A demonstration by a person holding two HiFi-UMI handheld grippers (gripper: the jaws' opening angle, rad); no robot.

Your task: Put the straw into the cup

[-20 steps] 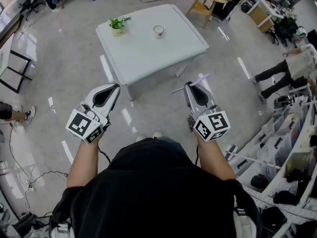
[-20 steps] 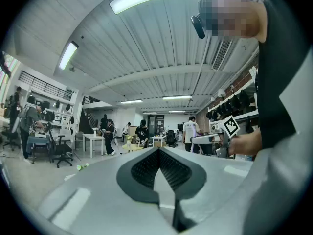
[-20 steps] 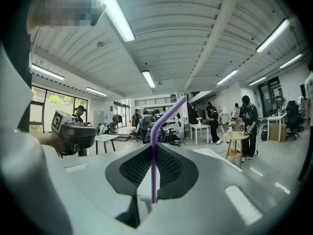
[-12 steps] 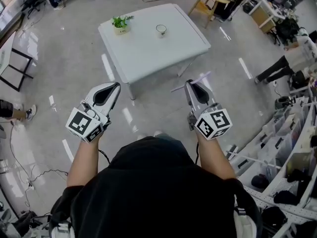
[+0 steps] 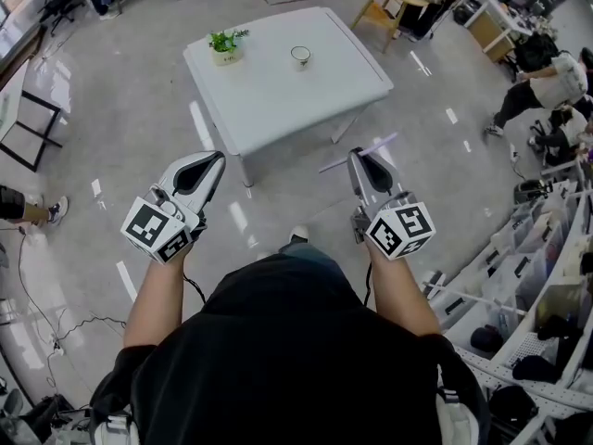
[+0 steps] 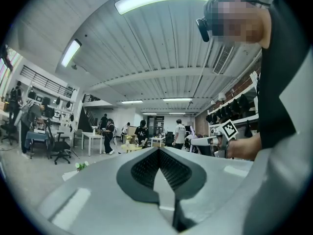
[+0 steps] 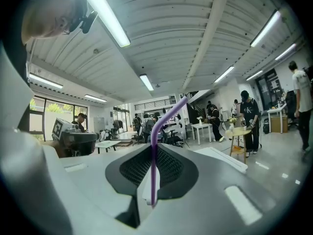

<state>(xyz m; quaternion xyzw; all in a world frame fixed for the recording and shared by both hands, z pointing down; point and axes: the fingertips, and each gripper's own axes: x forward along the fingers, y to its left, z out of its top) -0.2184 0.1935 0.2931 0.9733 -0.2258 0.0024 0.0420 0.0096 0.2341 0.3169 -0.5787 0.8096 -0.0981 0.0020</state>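
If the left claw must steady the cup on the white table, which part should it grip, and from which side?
Probably the side wall of the cup, low, coming from the left: it stands upright and its open mouth must be free for the straw in the right claw.

Table, ahead of both grippers: potted plant on far left part, cup right of it. Left gripper and right gripper side by side, well short of table; straw between right gripper's jaws.
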